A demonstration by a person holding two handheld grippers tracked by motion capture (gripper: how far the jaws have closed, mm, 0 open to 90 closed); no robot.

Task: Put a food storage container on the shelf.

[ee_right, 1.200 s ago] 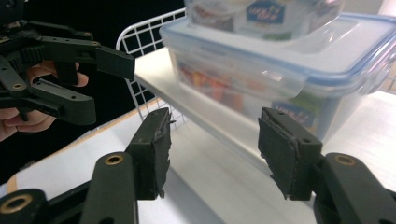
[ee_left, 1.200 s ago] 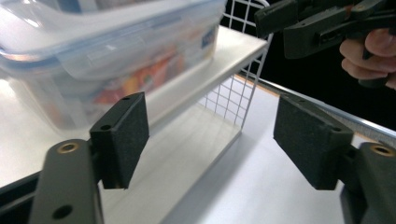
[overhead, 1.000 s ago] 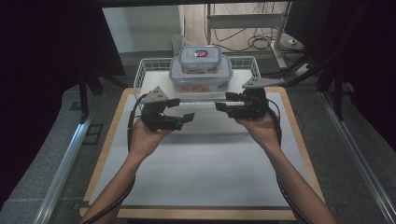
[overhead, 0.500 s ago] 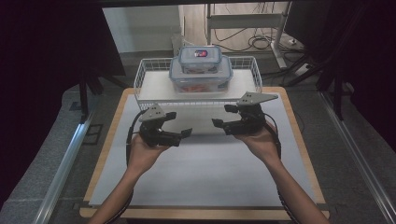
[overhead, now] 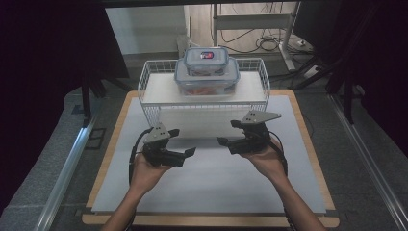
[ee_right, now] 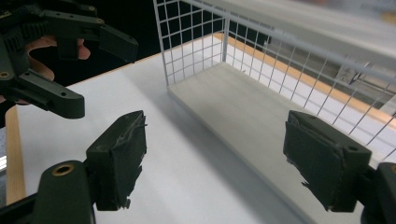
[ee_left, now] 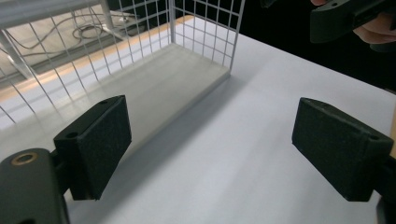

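Two clear plastic boxes with grey-blue lids are stacked on top of a white wire rack, the small box on the large box. My left gripper hovers over the white table mat in front of the rack, at its left. Its jaws have just been opening, and it is open with nothing between the pads. My right gripper is level with it on the right, facing it. Its jaws have also just been opening, and it is open and empty. The rack's lower shelf lies just ahead of both.
The white mat lies on a wooden board with bare room toward the near edge. Dark curtains hang at both sides. Metal rails run along the table's sides. Cables and a desk frame stand behind the rack.
Both hands have drawn back from the rack toward the near side and sunk lower over the mat. The jaws of both grippers stand wider than before.
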